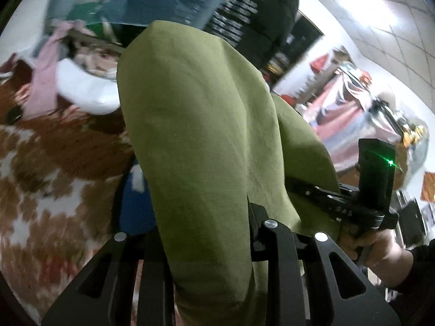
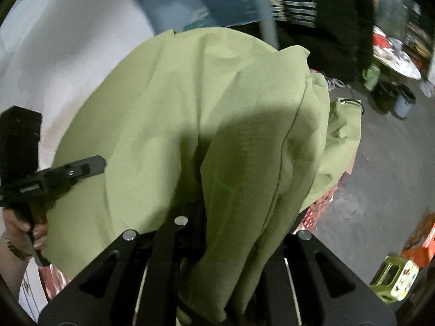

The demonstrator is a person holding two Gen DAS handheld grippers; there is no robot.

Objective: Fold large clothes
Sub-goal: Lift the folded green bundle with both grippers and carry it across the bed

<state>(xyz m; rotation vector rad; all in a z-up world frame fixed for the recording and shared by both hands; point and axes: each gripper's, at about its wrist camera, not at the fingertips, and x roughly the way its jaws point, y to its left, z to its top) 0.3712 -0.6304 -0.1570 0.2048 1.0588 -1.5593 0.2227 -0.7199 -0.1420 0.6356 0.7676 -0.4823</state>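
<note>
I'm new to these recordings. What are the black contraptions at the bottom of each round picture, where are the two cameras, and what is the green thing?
No robot here: a person holds a two-finger gripper in each hand, and a fisheye camera on each looks forward along its fingers. The black frame at the bottom of each picture is that camera's own gripper.

The left wrist view shows the left gripper shut on a green cloth garment, with the right gripper and its hand beside it. The right wrist view shows the same garment draped from the right gripper, with the left gripper on the left.

Underneath lies a brown-and-white patterned cover with a blurred pile of clothes. A concrete floor and a green stool show too.
</note>
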